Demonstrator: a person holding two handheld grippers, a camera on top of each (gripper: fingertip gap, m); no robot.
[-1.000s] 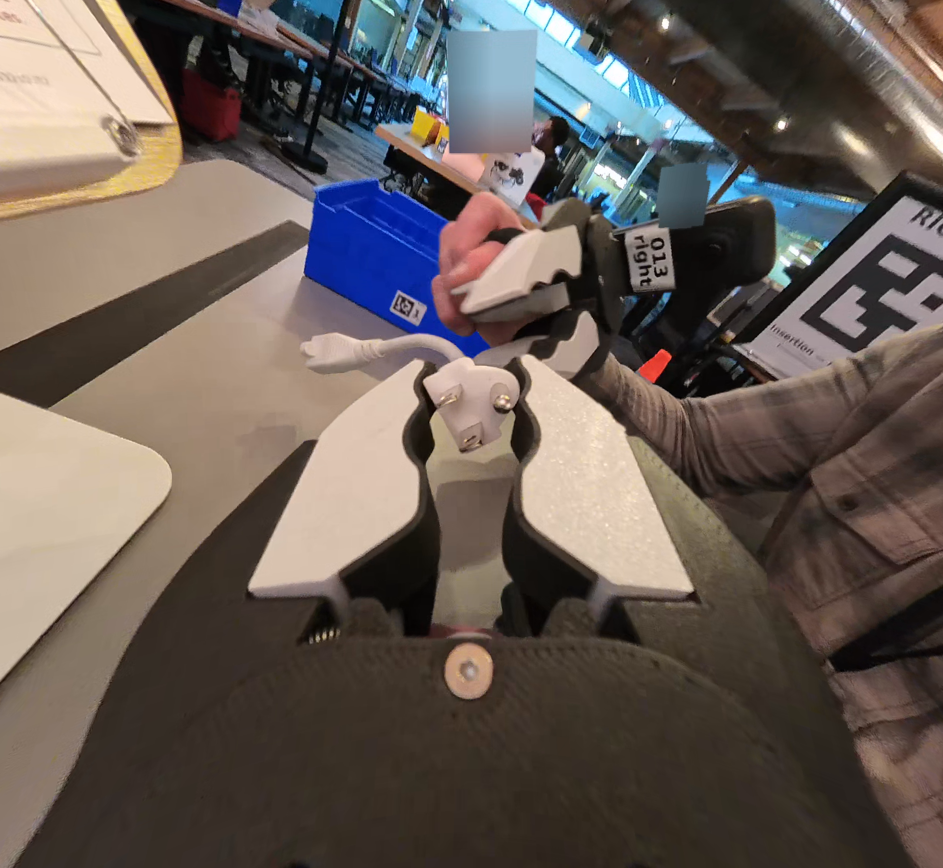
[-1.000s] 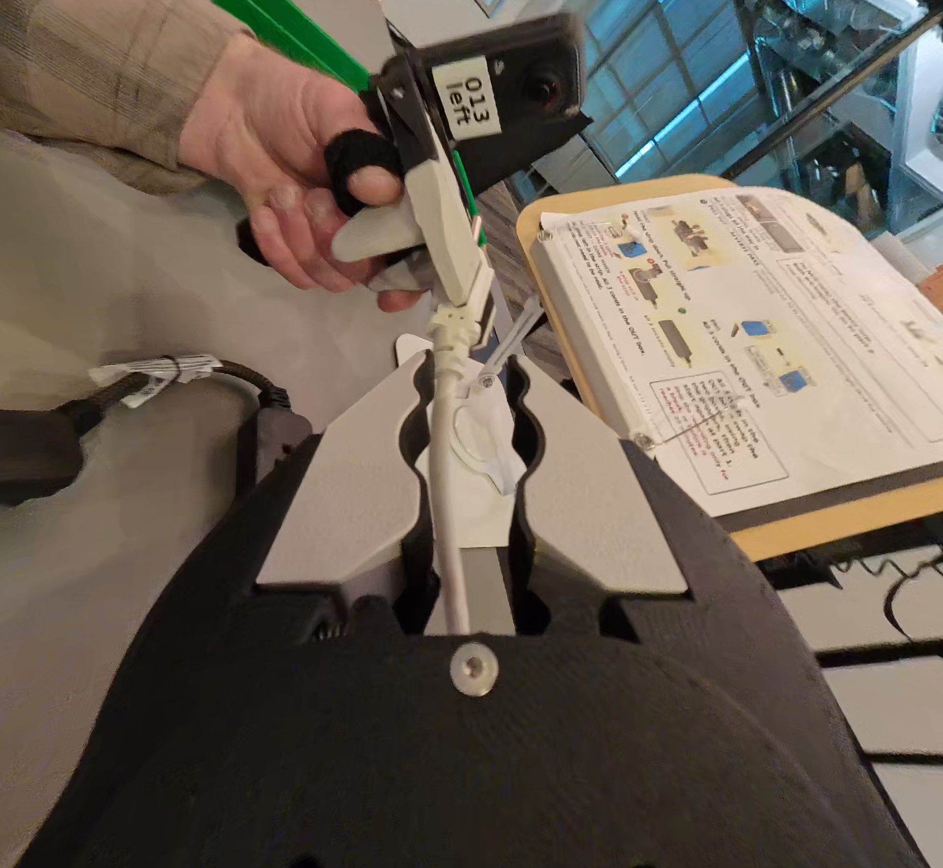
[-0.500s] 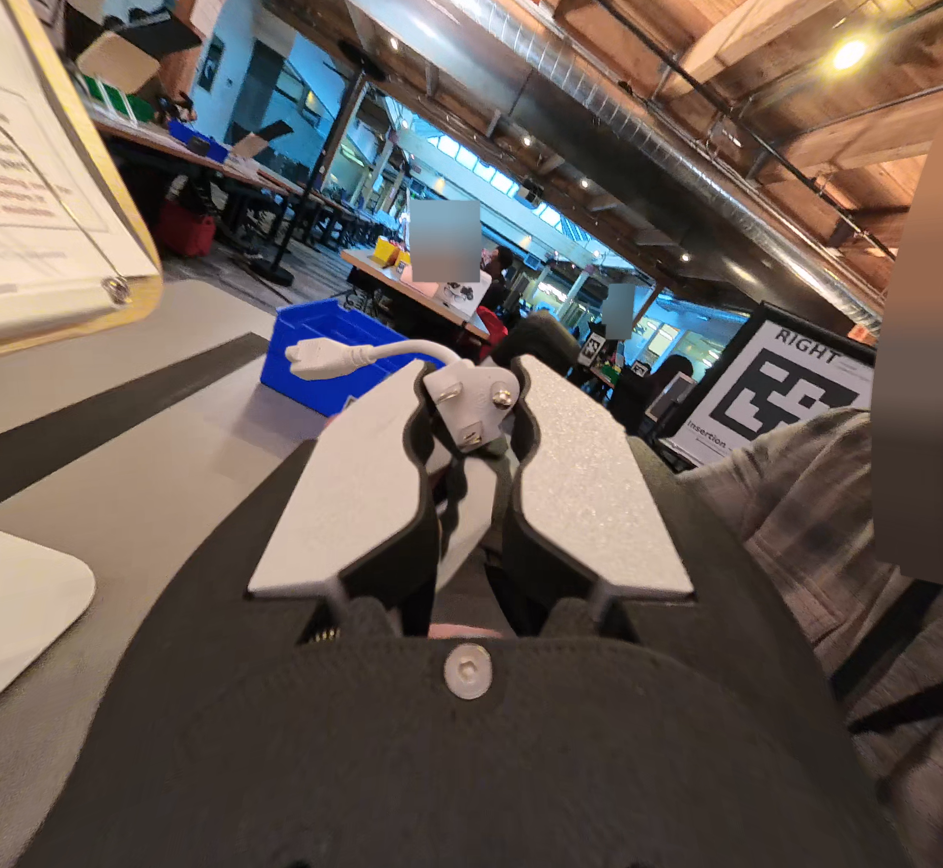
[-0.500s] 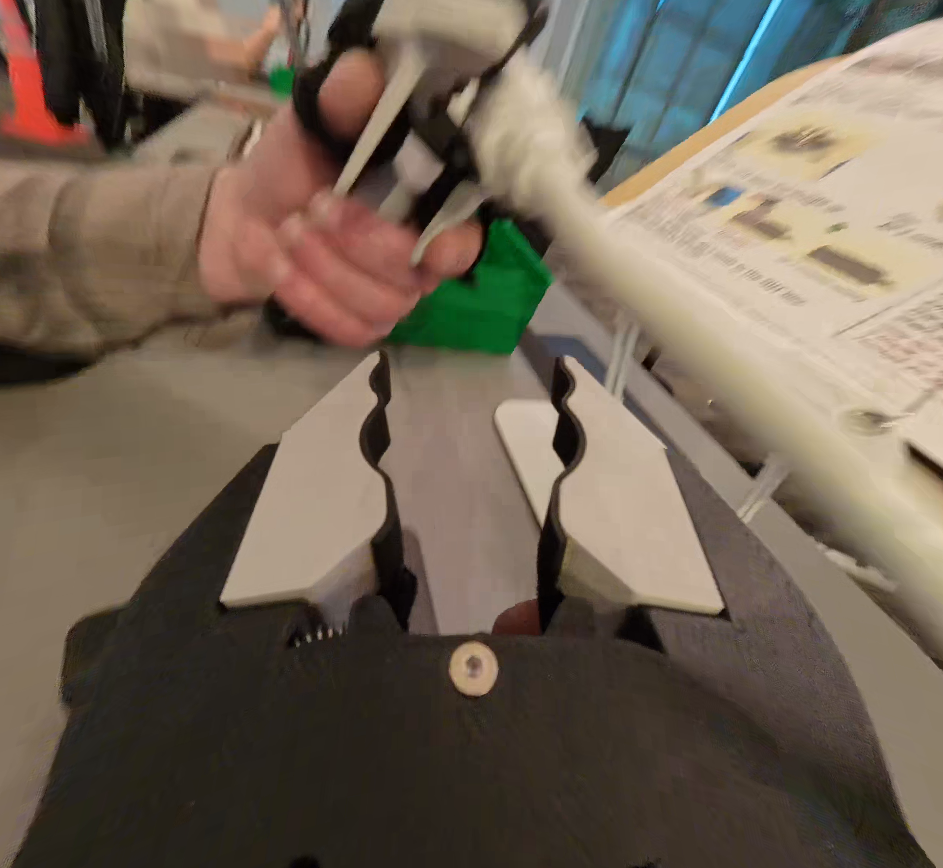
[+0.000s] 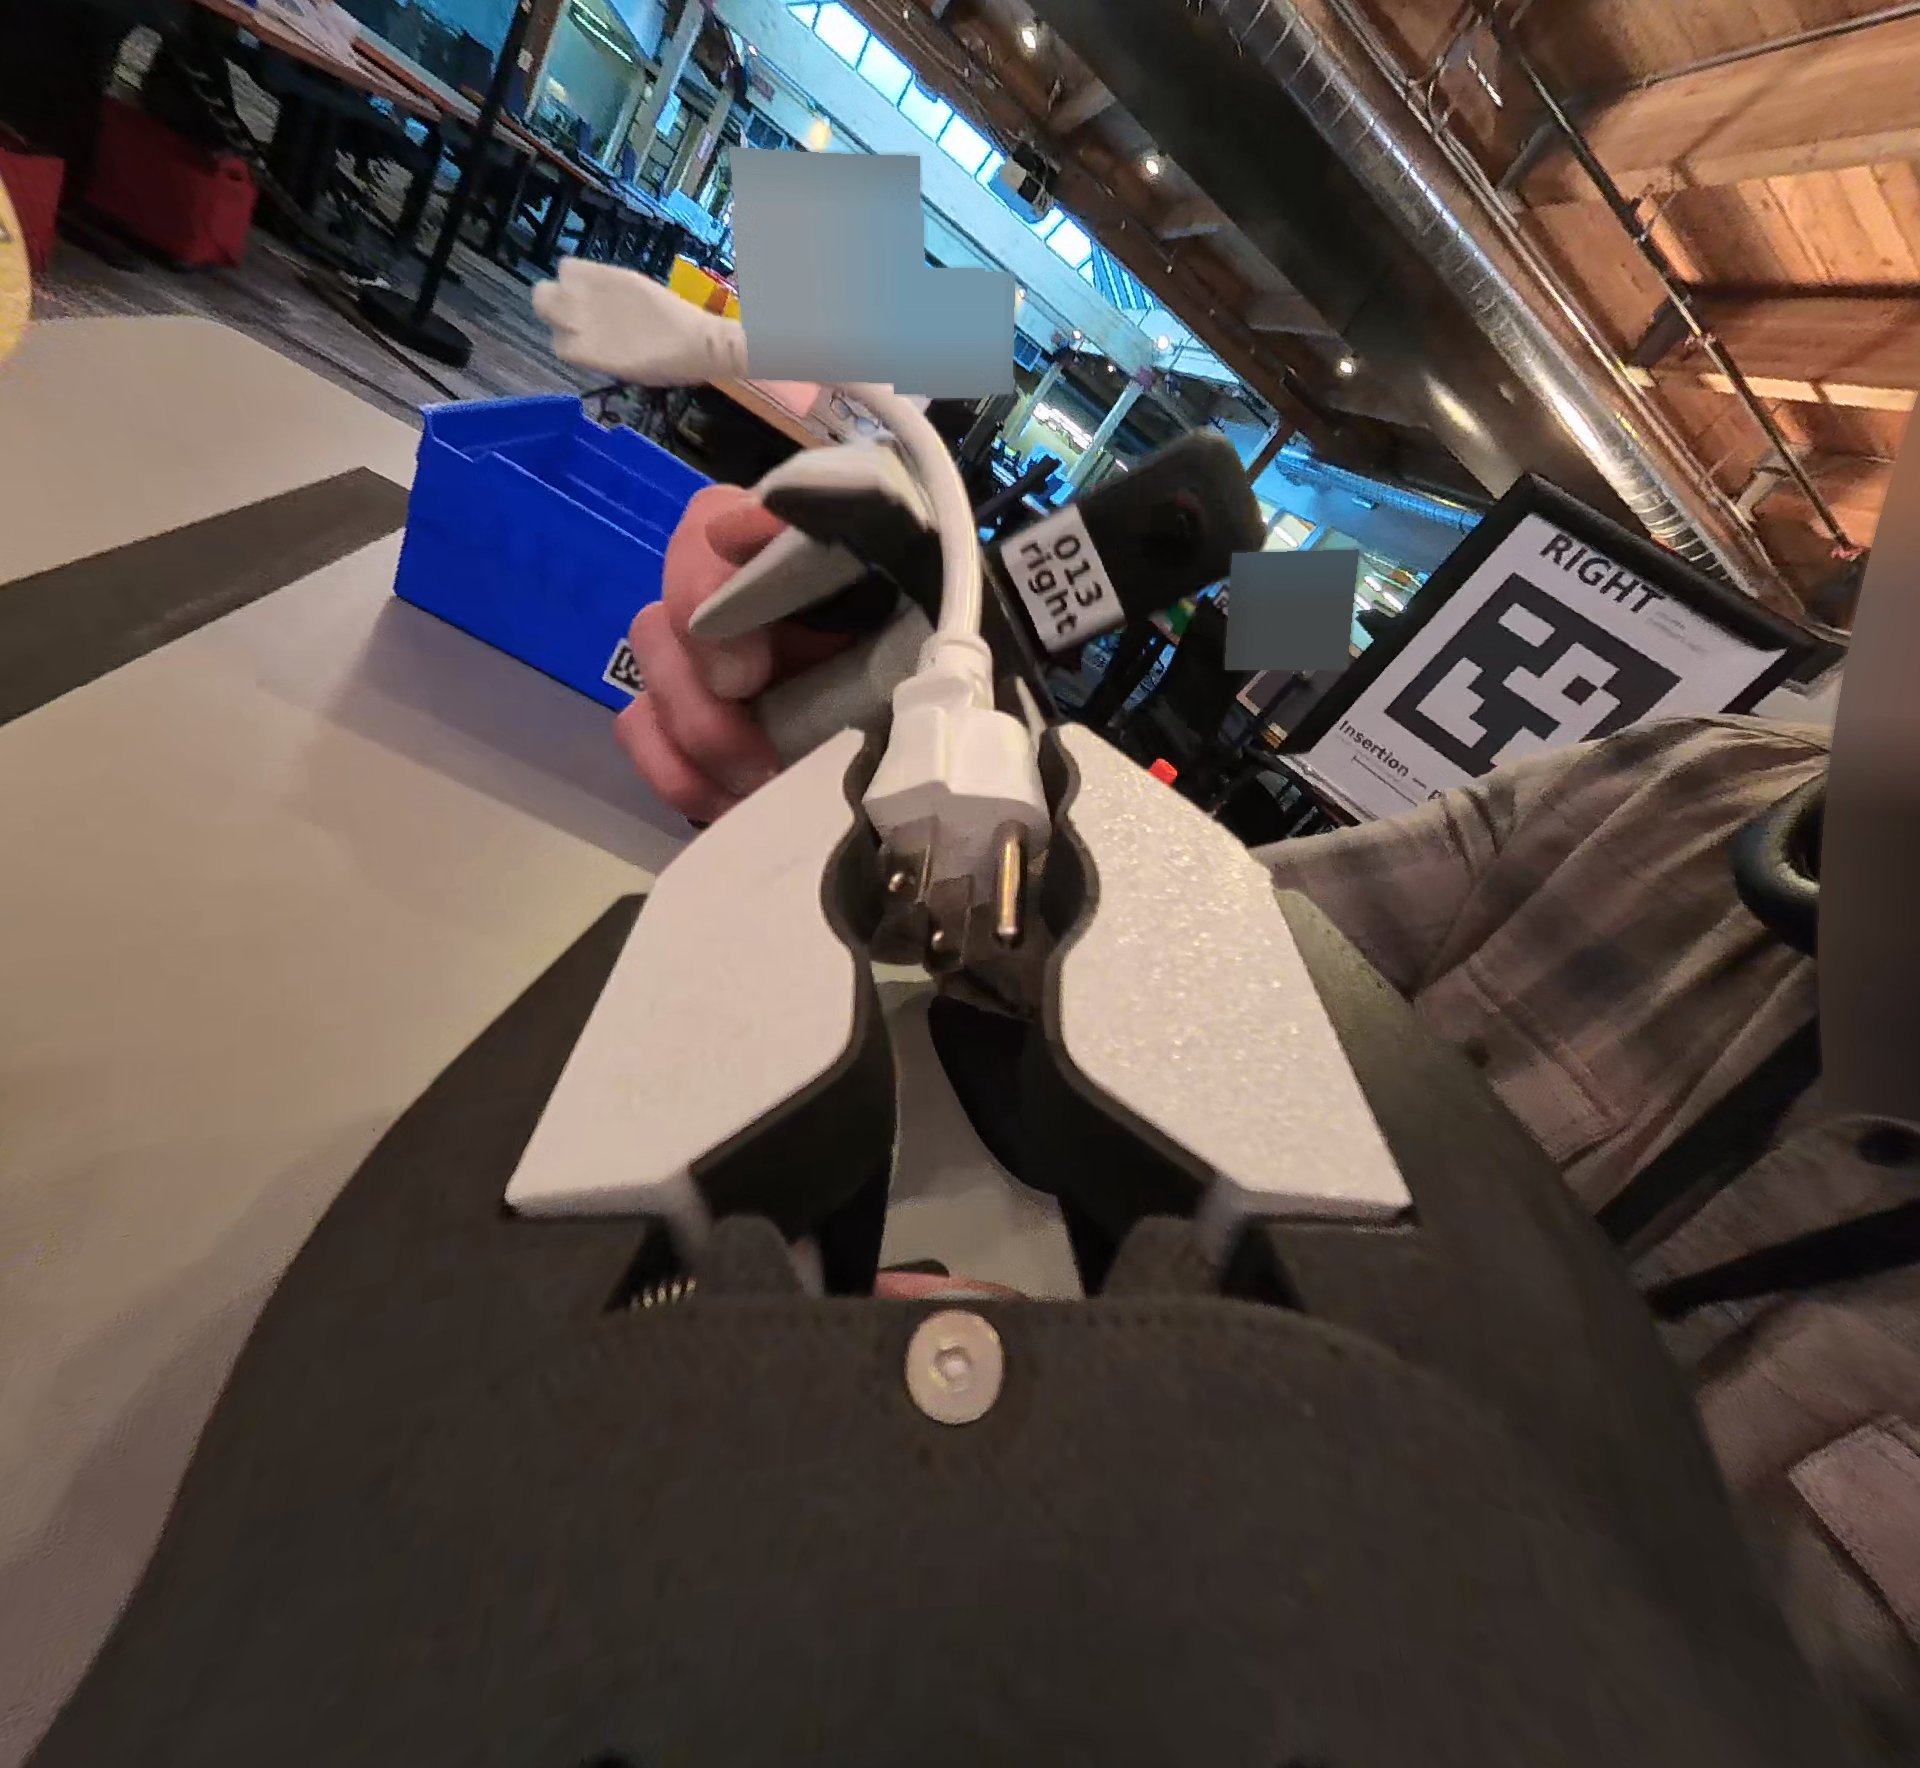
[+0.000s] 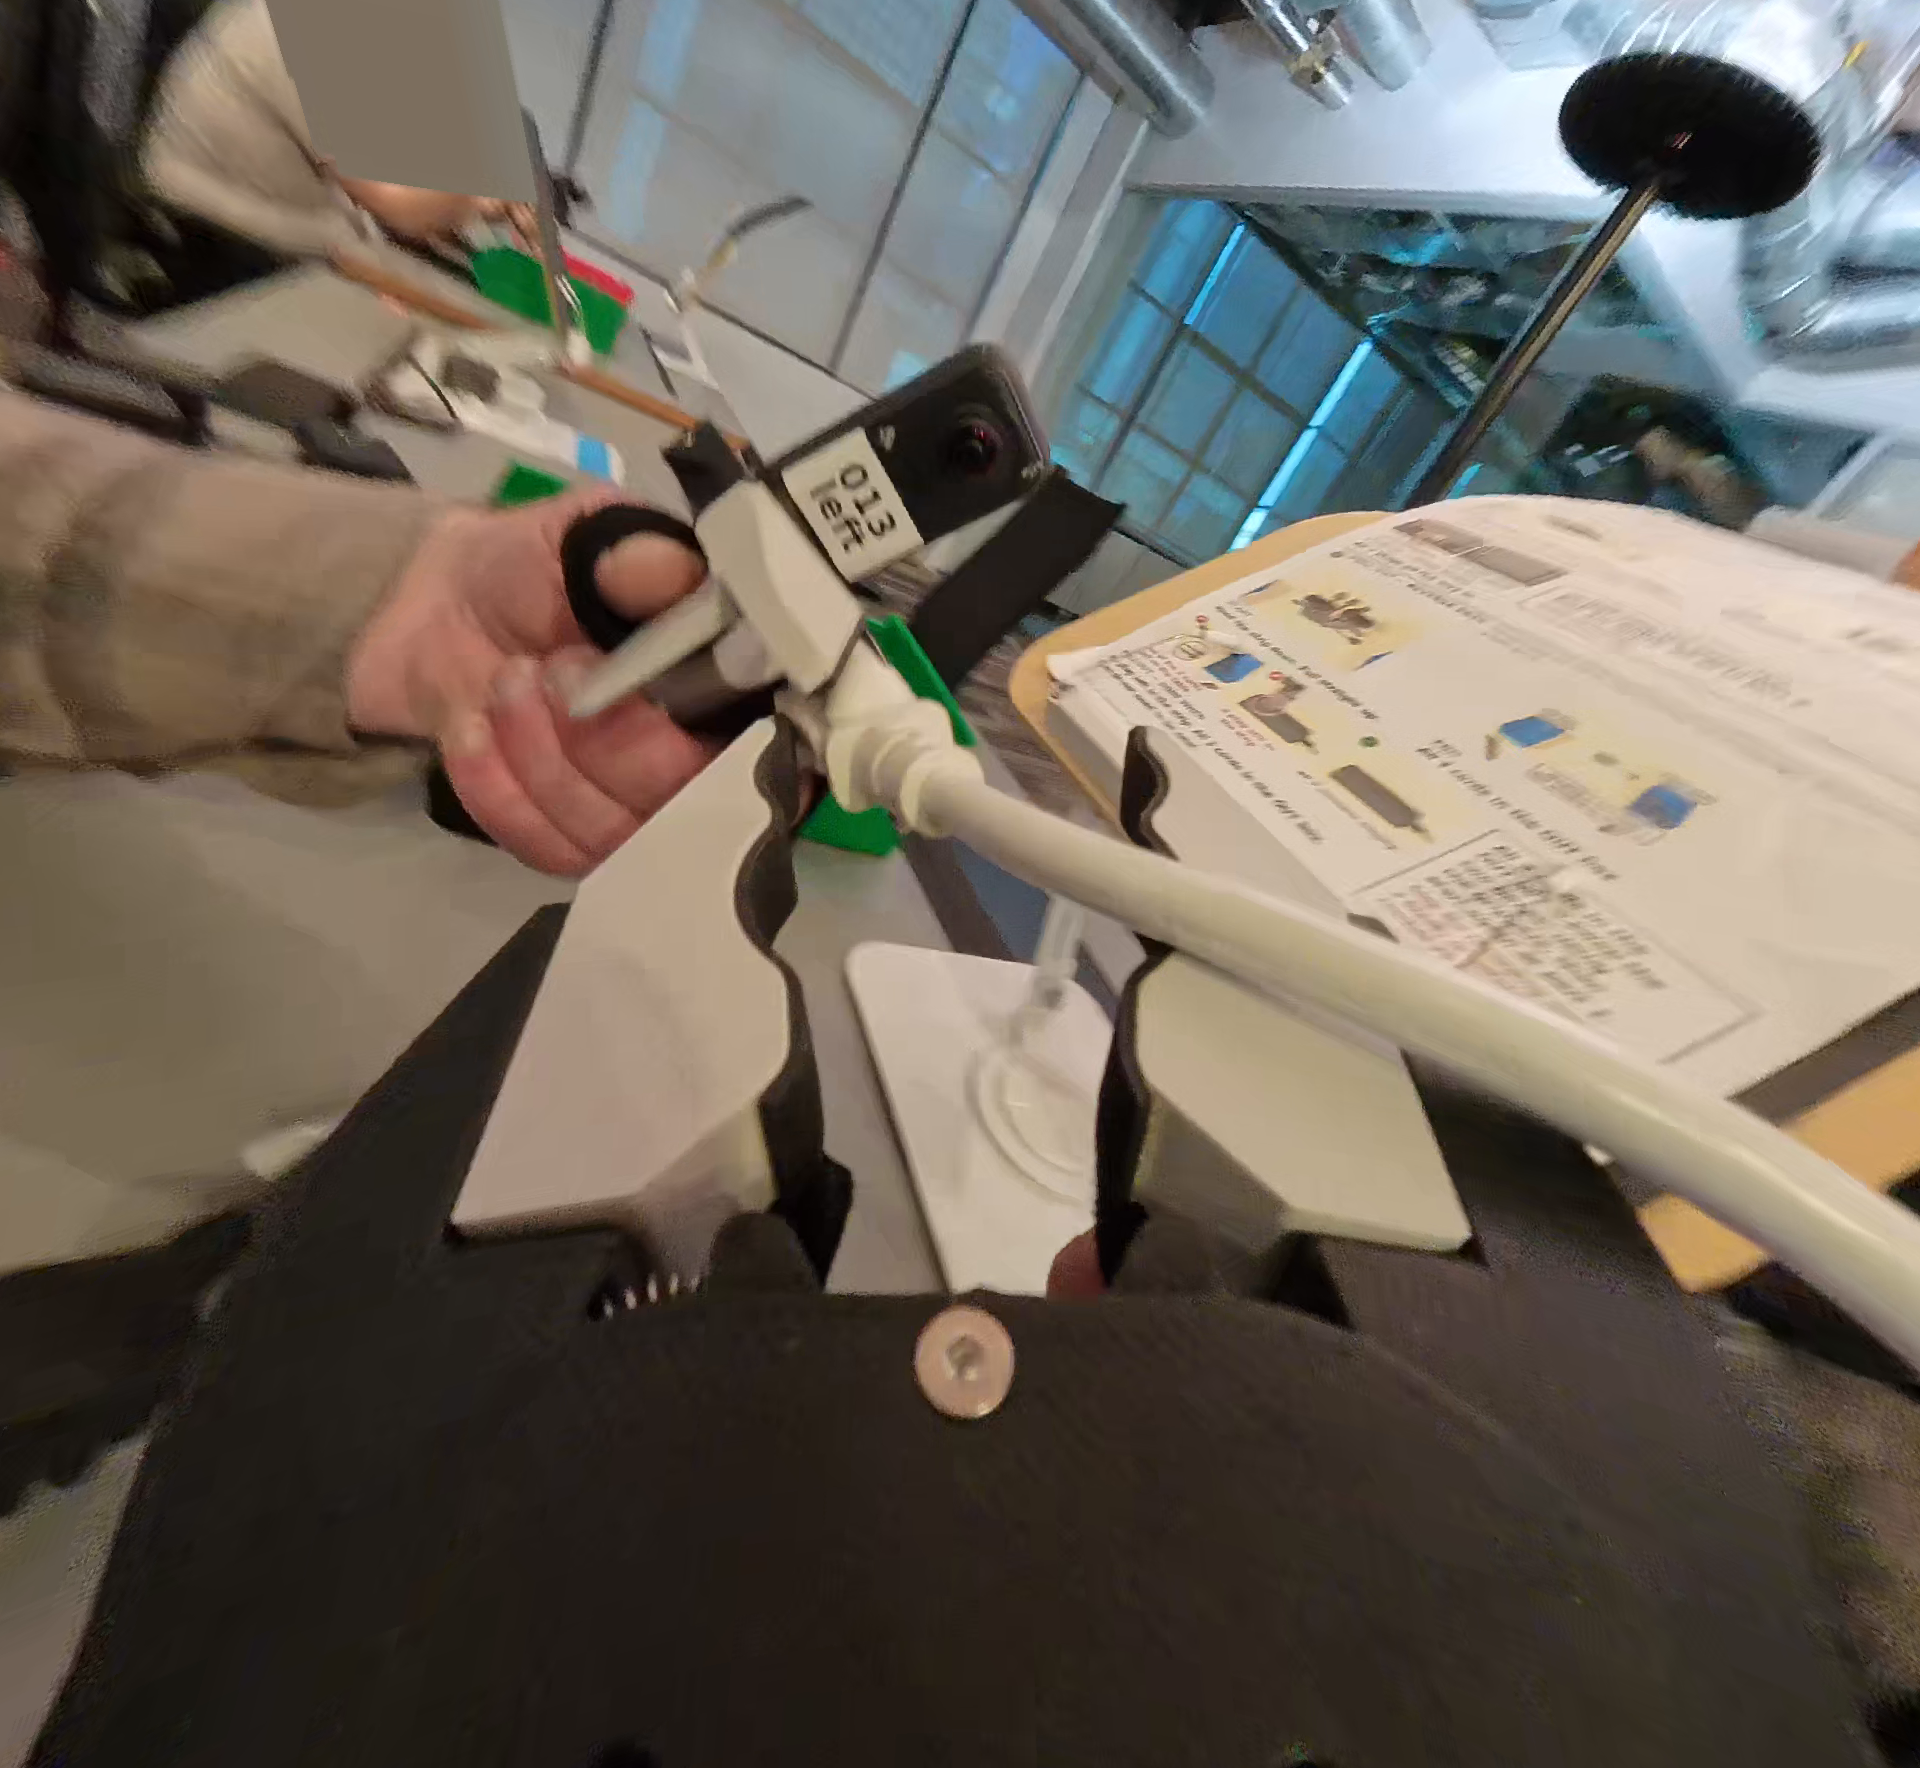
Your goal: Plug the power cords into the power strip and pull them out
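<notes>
In the left wrist view my left gripper point(image 5: 951, 768) is shut on a white three-prong plug point(image 5: 951, 783), its prongs pointing back toward the camera. Its white cord point(image 5: 961, 565) arcs up to a loose white connector end point(image 5: 623, 326). The hand-held right gripper point(image 5: 790, 534) is just behind the cord. In the right wrist view my right gripper point(image 6: 956, 773) is open and empty. The white cord point(image 6: 1351, 970) crosses over its right finger point(image 6: 1278, 1084). The left gripper point(image 6: 821, 669) holds the plug point(image 6: 873, 742) just beyond the fingertips. No power strip is in view.
A blue bin point(image 5: 540, 503) stands on the grey table point(image 5: 260, 835). A black-and-white marker sign point(image 5: 1527, 669) stands at the right. An instruction board point(image 6: 1455, 762) on a white stand base point(image 6: 935, 1074) and a green bin point(image 6: 914, 679) are in the right wrist view.
The right gripper has let go of the cord and opened, then backed off. The left gripper has kept the plug, which now sits turned with the cord arcing upward.
</notes>
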